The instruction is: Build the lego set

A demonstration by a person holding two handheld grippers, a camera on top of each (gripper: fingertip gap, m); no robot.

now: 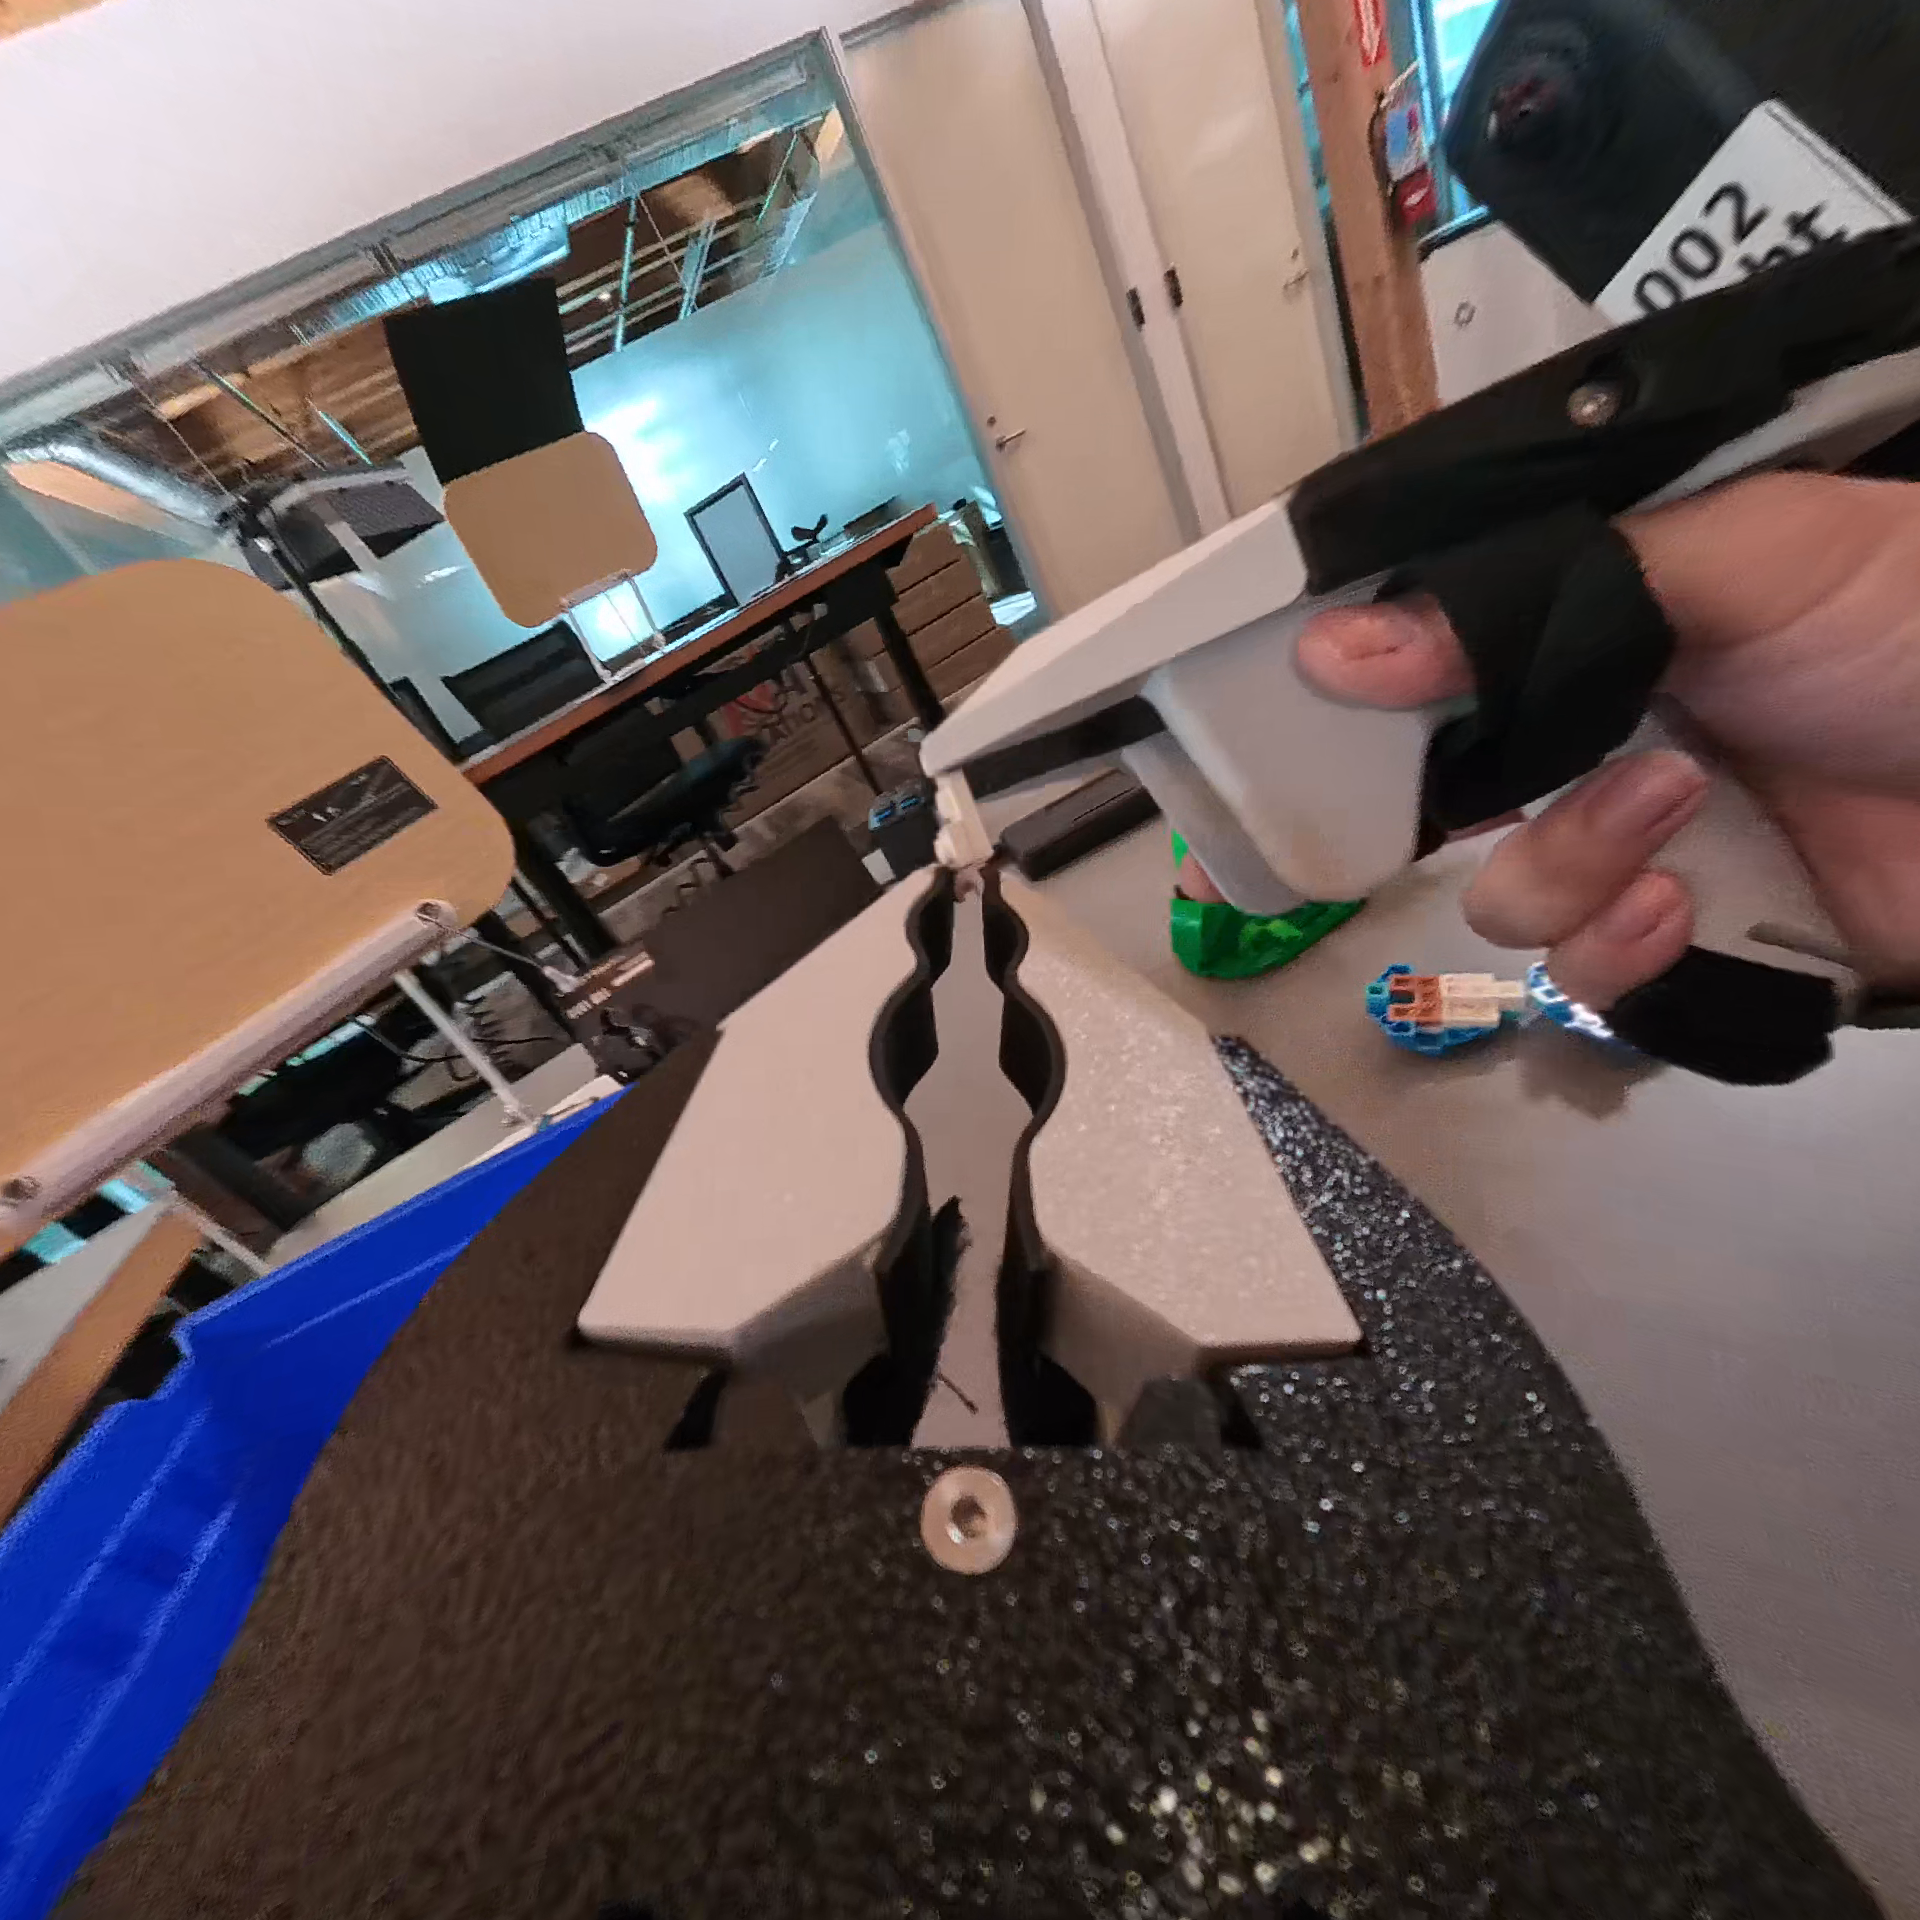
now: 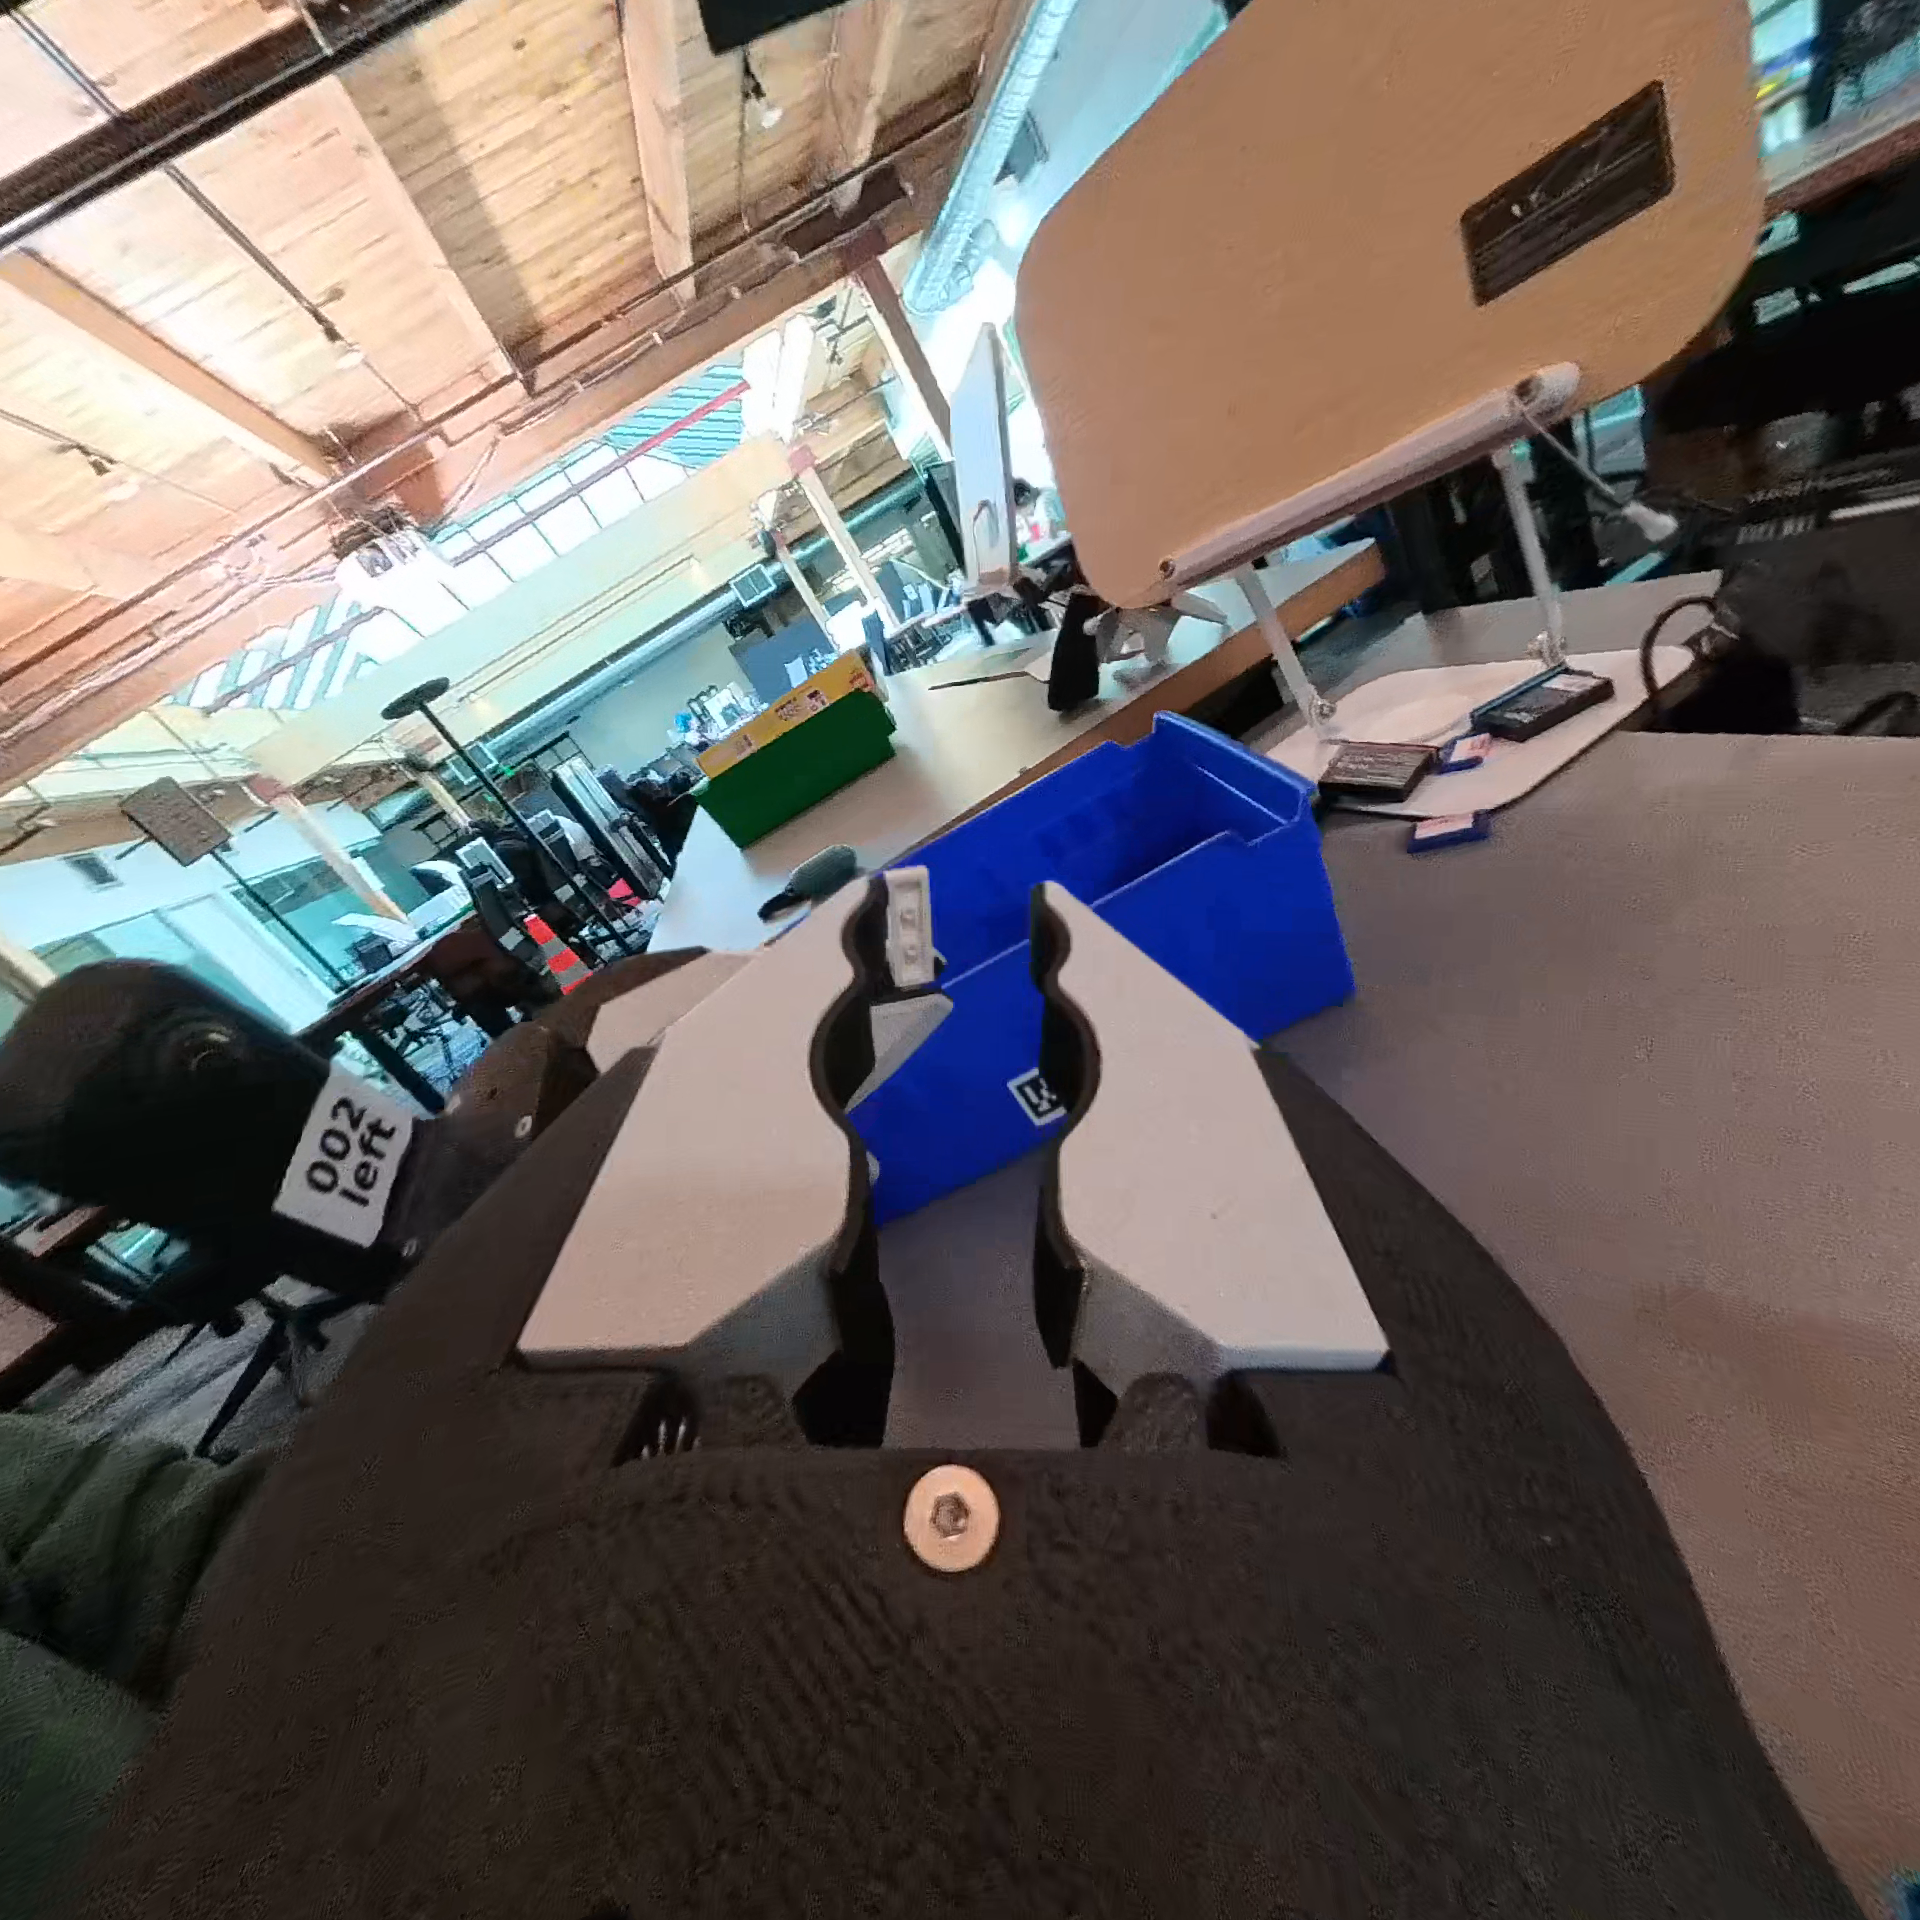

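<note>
My left gripper [image 1: 961, 883] is shut on a small white brick-like piece [image 1: 958, 840], pinched at its fingertips above the grey table [image 1: 1662, 1351]. My right gripper [image 2: 951, 904] is open. The same white piece [image 2: 909, 928] stands between its fingertips, close against the left finger. In the left wrist view the right gripper [image 1: 940, 769] comes in from the right, held by a gloved hand [image 1: 1714, 727], and its tip meets the white piece. A grey fingertip [image 2: 902, 1029] of the left gripper shows just under the piece in the right wrist view.
A blue bin [image 2: 1195, 904] stands on the table beyond the grippers, also at the lower left in the left wrist view [image 1: 156, 1507]. A small blue, orange and white brick build [image 1: 1444, 1003] and a green object [image 1: 1247, 935] lie on the table. A wooden panel on a stand [image 2: 1351, 260] rises behind. Left and right tips are no more than a few centimetres apart.
</note>
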